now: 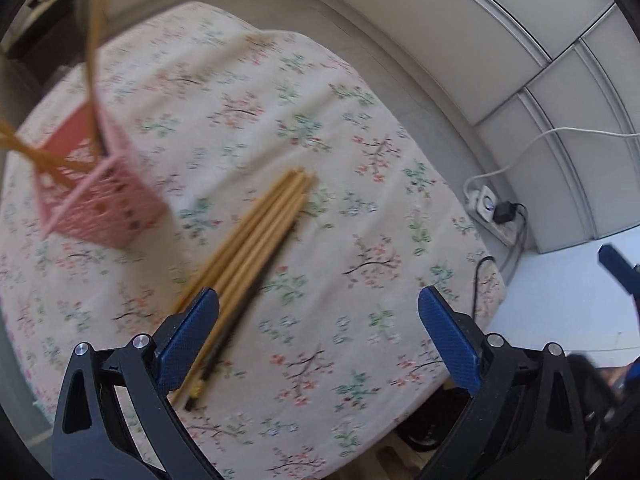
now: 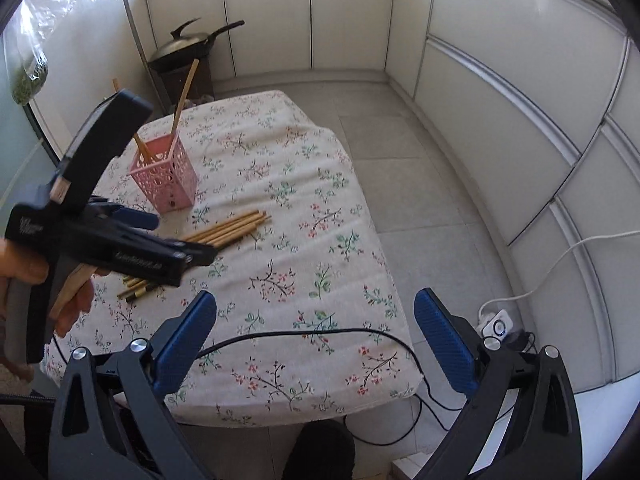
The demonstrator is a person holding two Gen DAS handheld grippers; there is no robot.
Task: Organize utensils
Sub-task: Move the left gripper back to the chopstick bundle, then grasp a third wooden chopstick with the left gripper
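Observation:
A bundle of several wooden chopsticks (image 1: 256,232) lies on the floral tablecloth (image 1: 320,140); it also shows in the right wrist view (image 2: 228,230). A pink perforated holder (image 1: 100,200) stands to their left with a few chopsticks in it, also in the right wrist view (image 2: 166,178). My left gripper (image 1: 320,320) is open and empty above the near end of the bundle; its left finger overlaps the sticks. It shows from the side in the right wrist view (image 2: 160,232). My right gripper (image 2: 316,340) is open and empty over the table's near edge.
A black cable (image 2: 304,334) lies across the table's near part. A power strip with a charger (image 2: 500,326) sits on the tiled floor at right. A black wok (image 2: 188,46) stands on a stand behind the table. White cabinets line the walls.

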